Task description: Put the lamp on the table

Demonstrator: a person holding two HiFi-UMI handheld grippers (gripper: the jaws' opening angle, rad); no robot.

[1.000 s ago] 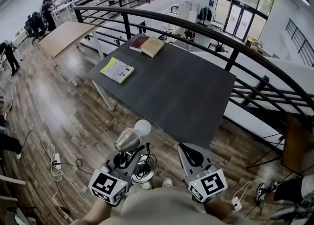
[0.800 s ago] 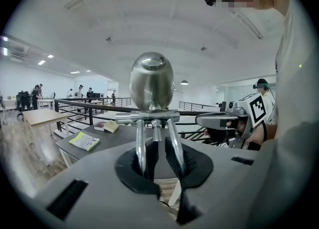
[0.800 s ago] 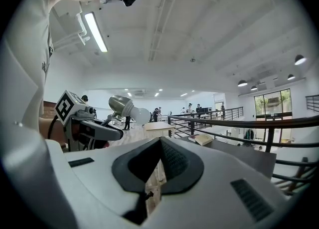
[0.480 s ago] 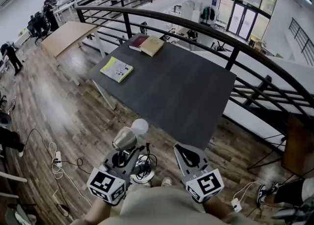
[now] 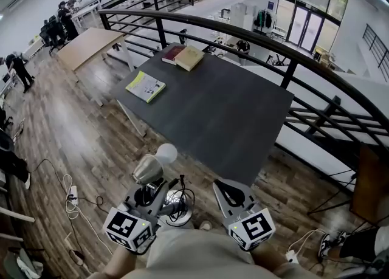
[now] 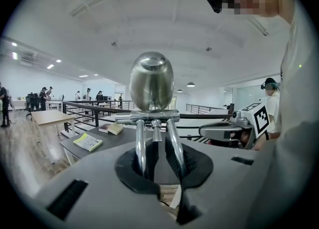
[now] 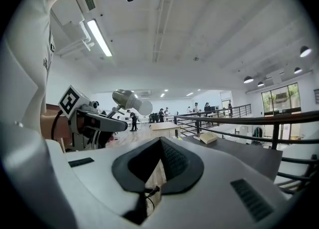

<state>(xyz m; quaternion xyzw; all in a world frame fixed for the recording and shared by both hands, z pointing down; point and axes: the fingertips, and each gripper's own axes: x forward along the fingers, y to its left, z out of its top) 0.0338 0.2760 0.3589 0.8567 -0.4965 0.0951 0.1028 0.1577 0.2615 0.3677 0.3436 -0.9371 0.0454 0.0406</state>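
Observation:
The lamp [image 5: 149, 168] has a chrome shade and a round white bulb [image 5: 166, 152]. My left gripper [image 5: 149, 191] is shut on its thin chrome stem rods [image 6: 141, 145], and the shade [image 6: 151, 80] stands just above the jaws. It hangs over the wooden floor, short of the near edge of the dark grey table [image 5: 231, 113]. The lamp's white round base and cable [image 5: 176, 206] hang below the gripper. My right gripper [image 5: 232, 194] is beside it on the right, shut and empty [image 7: 160, 145]. From the right gripper view the lamp [image 7: 130, 101] shows at the left.
On the table's far left lie a yellow booklet [image 5: 146, 86], a red book [image 5: 172, 52] and a tan book [image 5: 189, 57]. A black railing [image 5: 285, 59] curves behind the table. A power strip with cables [image 5: 72, 196] lies on the floor at left. A wooden table [image 5: 88, 45] stands farther off.
The left gripper with the lamp has drifted slightly left and lower in the head view. Both grippers keep the same jaw state.

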